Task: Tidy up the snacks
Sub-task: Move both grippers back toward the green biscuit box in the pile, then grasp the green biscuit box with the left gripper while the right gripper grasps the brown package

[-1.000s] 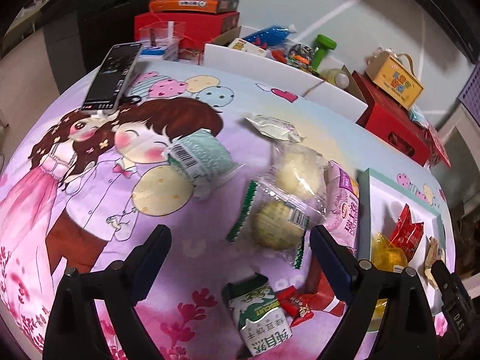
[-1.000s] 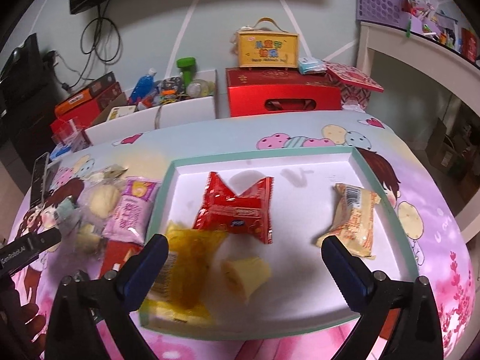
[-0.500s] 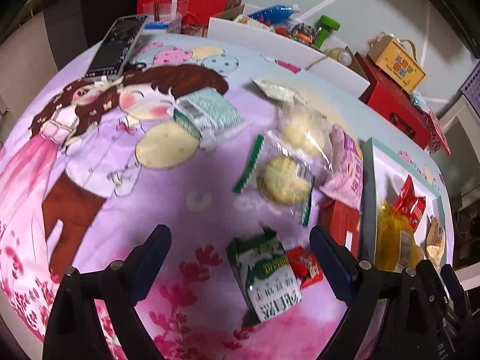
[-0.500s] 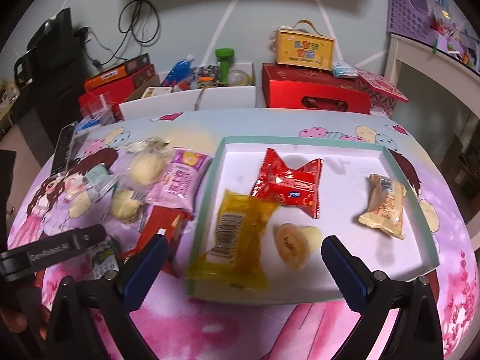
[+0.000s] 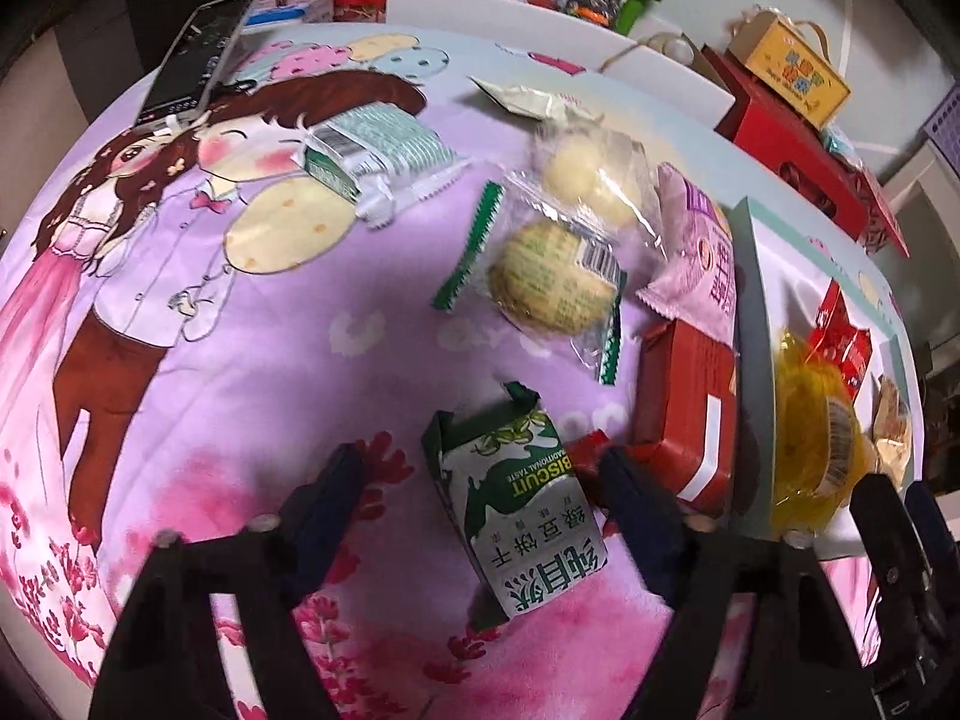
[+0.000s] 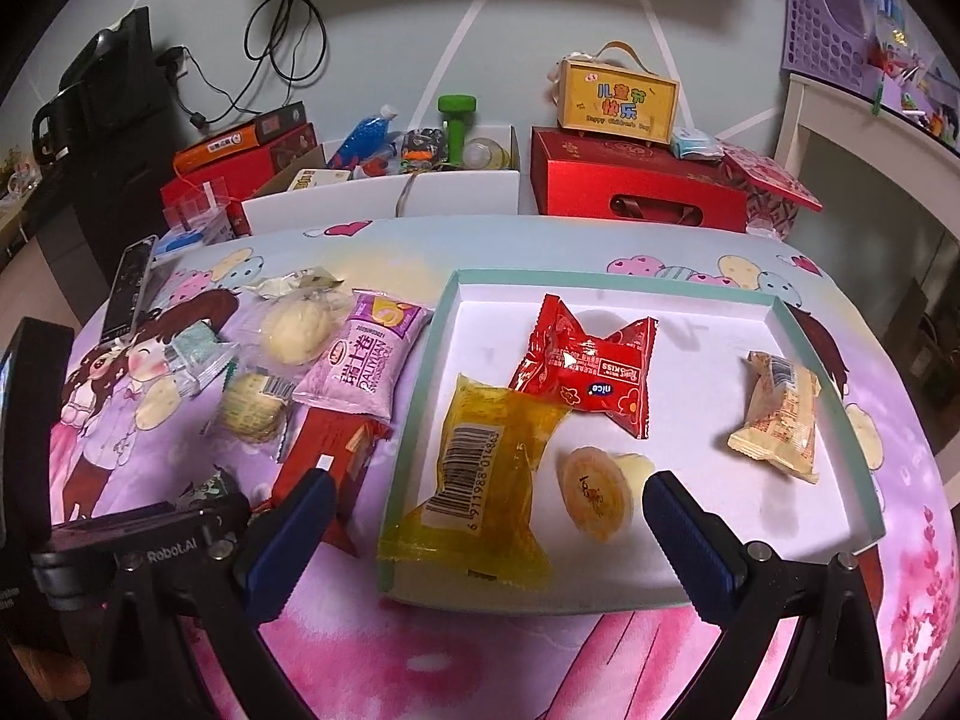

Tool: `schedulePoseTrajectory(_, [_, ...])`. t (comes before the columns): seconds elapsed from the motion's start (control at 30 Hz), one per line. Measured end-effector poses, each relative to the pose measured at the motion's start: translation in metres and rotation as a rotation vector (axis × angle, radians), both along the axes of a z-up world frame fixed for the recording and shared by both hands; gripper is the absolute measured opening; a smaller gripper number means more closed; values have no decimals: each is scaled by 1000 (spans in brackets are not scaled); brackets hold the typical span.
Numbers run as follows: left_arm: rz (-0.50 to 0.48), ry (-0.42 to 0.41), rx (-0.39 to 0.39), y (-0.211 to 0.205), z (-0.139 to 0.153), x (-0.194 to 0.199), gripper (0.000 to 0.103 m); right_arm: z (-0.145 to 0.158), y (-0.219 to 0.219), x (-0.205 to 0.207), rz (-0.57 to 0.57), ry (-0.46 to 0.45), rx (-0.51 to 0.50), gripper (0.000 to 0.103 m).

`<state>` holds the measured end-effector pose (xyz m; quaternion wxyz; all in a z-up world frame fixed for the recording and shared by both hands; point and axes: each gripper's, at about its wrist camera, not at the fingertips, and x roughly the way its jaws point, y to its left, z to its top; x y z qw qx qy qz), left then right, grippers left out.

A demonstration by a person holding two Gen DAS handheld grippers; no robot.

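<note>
My left gripper (image 5: 480,492) is open and low over the cloth, one finger on each side of a green-and-white biscuit pack (image 5: 516,510). A small red packet (image 5: 585,450) touches the right finger (image 5: 630,492). My right gripper (image 6: 492,516) is open above the front edge of the teal-rimmed white tray (image 6: 600,277), holding nothing. In the tray lie a yellow packet (image 6: 480,468), a jelly cup (image 6: 597,501), a red packet (image 6: 588,372) and a beige packet (image 6: 777,420). The left gripper's body (image 6: 150,534) shows at the lower left of the right wrist view.
Left of the tray lie a red box (image 5: 684,408), a pink packet (image 5: 702,258), a round cake in a green-edged wrapper (image 5: 552,282), a pale bun (image 5: 588,180) and a teal-white pack (image 5: 372,156). A phone (image 5: 198,60) rests at the far left. Boxes (image 6: 636,192) line the table's back.
My left gripper has moved down and toward the green biscuit pack, which now lies between its fingers. My right gripper has drawn back from the tray, staying open.
</note>
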<state>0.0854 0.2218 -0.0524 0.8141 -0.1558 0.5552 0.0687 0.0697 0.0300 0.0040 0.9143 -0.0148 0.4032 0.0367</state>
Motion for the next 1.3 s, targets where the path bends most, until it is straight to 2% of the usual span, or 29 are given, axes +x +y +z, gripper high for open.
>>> schedulePoseTrajectory(0.17, [-28, -11, -28, -4, -1, 0, 53, 0, 2, 4, 9, -9, 4, 103])
schedulePoseTrajectory(0.6, [-33, -21, -19, 3, 1, 6, 46, 4, 26, 13, 79, -58, 13, 103])
schedulePoseTrajectory(0.77, [-9, -25, -10, 12, 2, 10, 44, 2, 41, 16, 134, -66, 29, 93])
schedulePoseTrajectory(0.83, [12, -27, 6, 19, 3, 11, 44, 0, 48, 17, 159, -63, 33, 86])
schedulePoseTrajectory(1.0, [65, -28, 18, 39, 4, 12, 44, -13, 66, 20, 223, -21, 40, 74])
schedulePoseTrajectory(1.3, [115, -30, 11, 57, 3, 12, 44, -38, 82, 30, 257, 75, 31, 65])
